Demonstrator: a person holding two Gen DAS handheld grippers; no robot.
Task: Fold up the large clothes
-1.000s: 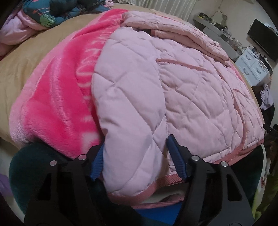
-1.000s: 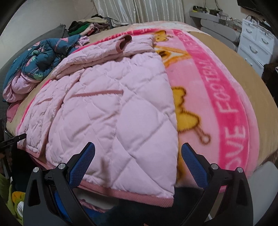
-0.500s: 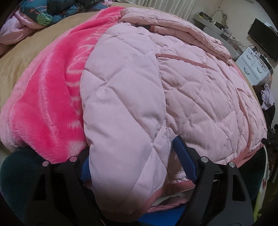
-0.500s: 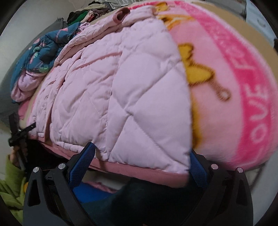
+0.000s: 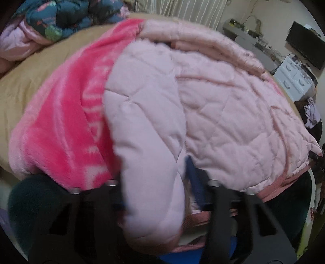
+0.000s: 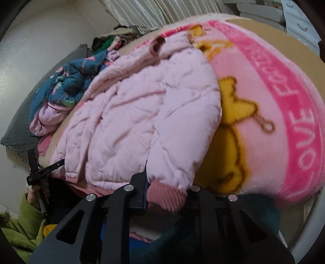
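Note:
A pale pink quilted jacket lies on a pink fleece blanket on the bed, and fills the middle of the right wrist view too. My left gripper is shut on the jacket's near left corner, a puffy fold bulging between its fingers. My right gripper is shut on the jacket's ribbed pink hem at the near right corner. Both corners are slightly raised off the bed edge. The left view is motion-blurred.
A blue patterned jacket and more clothes are piled at the bed's far side. White drawers and a dark screen stand on the right. The blanket carries a yellow cartoon print. The other gripper shows at lower left.
Both grippers have moved in over the jacket's near hem and shut on its corners. The right one, open a second ago, now pinches the ribbed hem, and the fabric bunches up.

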